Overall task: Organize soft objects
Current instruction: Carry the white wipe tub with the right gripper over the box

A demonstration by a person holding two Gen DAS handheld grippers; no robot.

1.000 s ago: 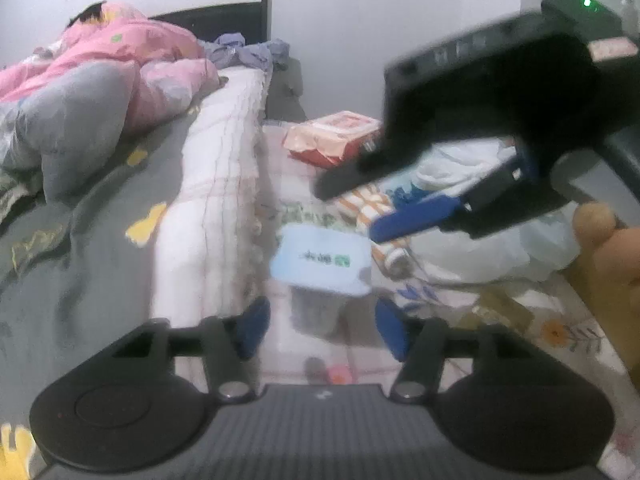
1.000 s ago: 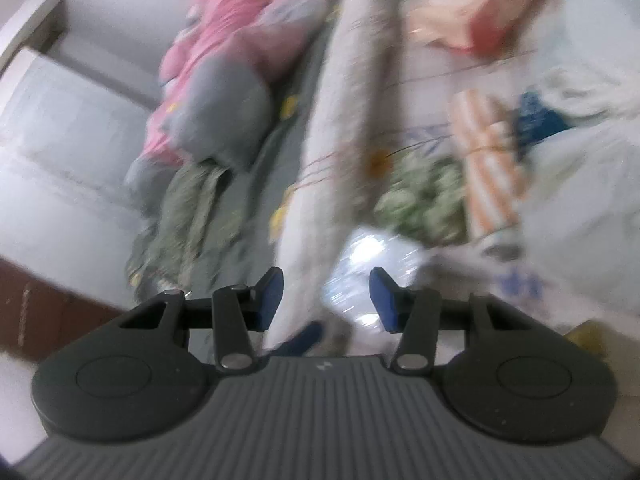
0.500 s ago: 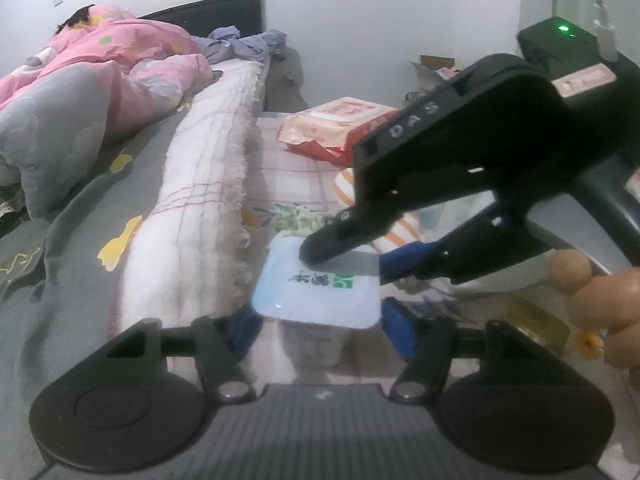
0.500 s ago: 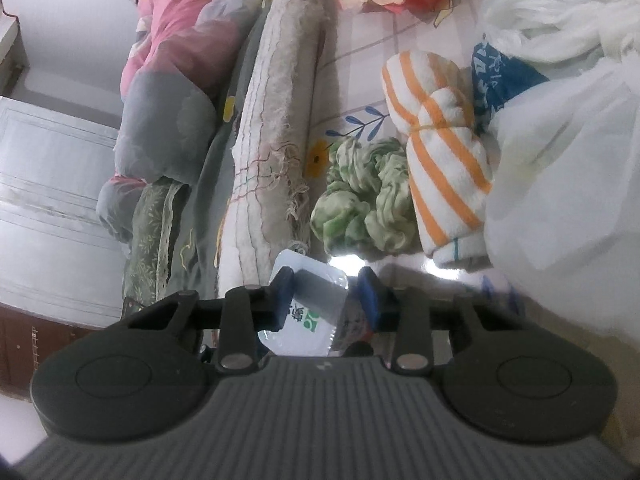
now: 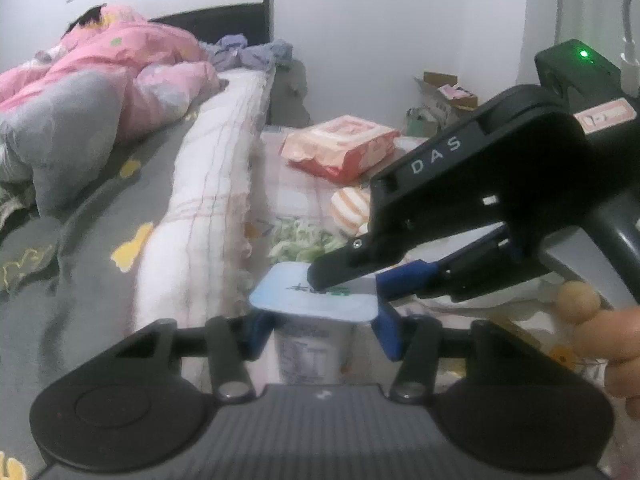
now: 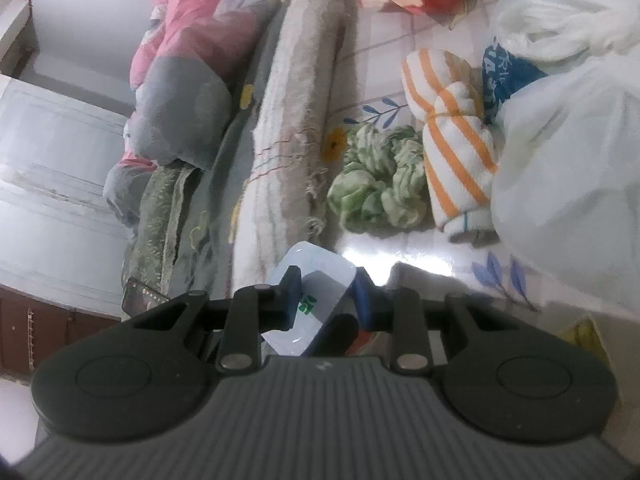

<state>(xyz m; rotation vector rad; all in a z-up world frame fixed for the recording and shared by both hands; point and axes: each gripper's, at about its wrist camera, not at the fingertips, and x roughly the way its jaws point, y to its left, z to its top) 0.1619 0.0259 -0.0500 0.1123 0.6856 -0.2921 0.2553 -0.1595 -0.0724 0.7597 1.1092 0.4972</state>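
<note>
A white yogurt cup (image 5: 312, 352) with a pale blue foil lid (image 5: 280, 296) stands upright between the pads of my left gripper (image 5: 322, 332). Those jaws are closing and the pads meet the cup under its rim. My right gripper (image 5: 348, 284) reaches in from the right. Its upper finger rests on the lid and its blue lower finger sits at the lid's right edge. Its jaws are closing too. In the right wrist view the lid (image 6: 320, 276) runs between the pads of the right gripper (image 6: 326, 292). Beyond lie a green cloth (image 6: 376, 184) and an orange-striped towel (image 6: 452, 140).
A bed (image 5: 208, 200) with a rolled pale blanket runs along the left, and a person under a pink quilt (image 5: 100, 48) lies on it. On the patterned floor are a red-and-pink pack (image 5: 340, 144) and white plastic bags (image 6: 560, 160). A hand (image 5: 600, 332) holds the right gripper.
The right gripper has come down from above onto the cup's lid and its jaws have narrowed. The left gripper's fingers have drawn in around the cup.
</note>
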